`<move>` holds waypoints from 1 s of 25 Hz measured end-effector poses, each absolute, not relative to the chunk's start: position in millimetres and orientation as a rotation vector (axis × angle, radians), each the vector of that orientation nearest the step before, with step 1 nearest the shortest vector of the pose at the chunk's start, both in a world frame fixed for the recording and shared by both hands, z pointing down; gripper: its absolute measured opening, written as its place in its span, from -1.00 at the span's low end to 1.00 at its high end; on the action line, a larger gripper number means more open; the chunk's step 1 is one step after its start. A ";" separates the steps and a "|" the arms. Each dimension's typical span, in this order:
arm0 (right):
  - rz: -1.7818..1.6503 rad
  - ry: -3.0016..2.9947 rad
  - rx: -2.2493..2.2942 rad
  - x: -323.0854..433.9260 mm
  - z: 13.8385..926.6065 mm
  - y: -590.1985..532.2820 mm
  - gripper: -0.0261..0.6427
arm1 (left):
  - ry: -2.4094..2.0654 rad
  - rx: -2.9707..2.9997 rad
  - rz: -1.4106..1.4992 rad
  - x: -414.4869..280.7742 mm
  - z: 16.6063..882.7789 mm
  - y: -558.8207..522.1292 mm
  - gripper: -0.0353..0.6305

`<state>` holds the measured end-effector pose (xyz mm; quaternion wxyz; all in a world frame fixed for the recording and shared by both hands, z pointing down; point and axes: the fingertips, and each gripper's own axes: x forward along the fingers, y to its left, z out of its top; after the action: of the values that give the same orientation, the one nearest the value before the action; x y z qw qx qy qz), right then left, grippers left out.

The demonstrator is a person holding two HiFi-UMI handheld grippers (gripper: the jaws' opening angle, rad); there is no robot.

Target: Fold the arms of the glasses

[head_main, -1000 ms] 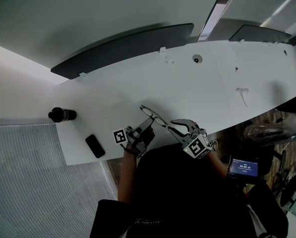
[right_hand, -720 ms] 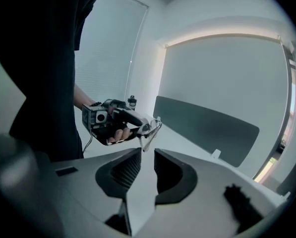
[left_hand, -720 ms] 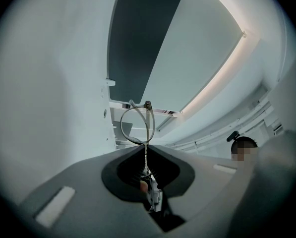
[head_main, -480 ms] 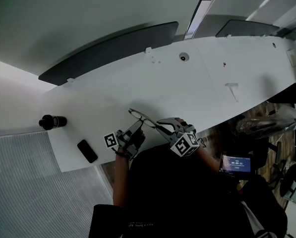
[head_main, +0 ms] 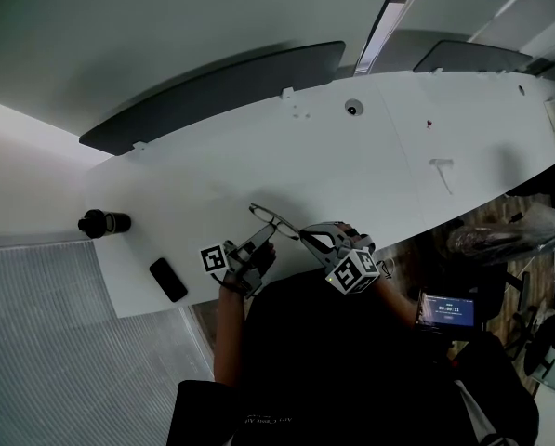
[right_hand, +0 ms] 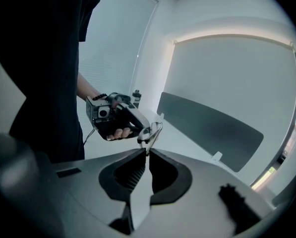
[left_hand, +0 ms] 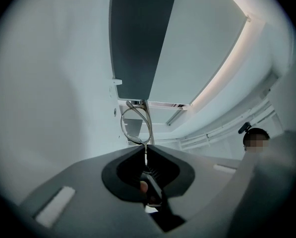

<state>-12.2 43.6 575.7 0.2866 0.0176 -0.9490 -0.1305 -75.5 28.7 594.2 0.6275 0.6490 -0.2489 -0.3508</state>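
Claws first: the left claw [left_hand: 146, 149] has its jaws almost together, pinched on a thin arm of the glasses [head_main: 273, 219]. The right claw [right_hand: 148, 152] is likewise nearly closed, and the tip of another thin part of the frame appears to sit between its pads. The glasses hang between the two claws, lifted off the near edge of the bench [head_main: 370, 175] and close to the person's chest.

Handling, as a judgement: a thin wire-like frame, very light, springy arms, small fragile hinges, and lenses that scratch or smear. Best taken on an arm close to its hinge or on the frame rim, never on a lens, and swung gently without twisting.

Hard to read: the head view is dark and the glasses are tiny in it, so the hinges do not show, nor how far either arm is folded. Which arm each claw holds cannot be told. The person's torso cuts off both forearms. Farther left on the bench lie a phone [head_main: 168, 280] and a dark bottle [head_main: 102, 222], well apart from the work.
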 end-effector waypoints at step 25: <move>-0.290 -2.553 0.038 -9.9 577.5 44.6 -0.86 | -0.591 1.476 -0.638 -69.7 608.2 40.0 -0.84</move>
<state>-9.9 44.6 577.5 0.2823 0.0142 -0.9531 -0.1082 -69.7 40.0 608.2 0.6551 0.6509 -0.2606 -0.2816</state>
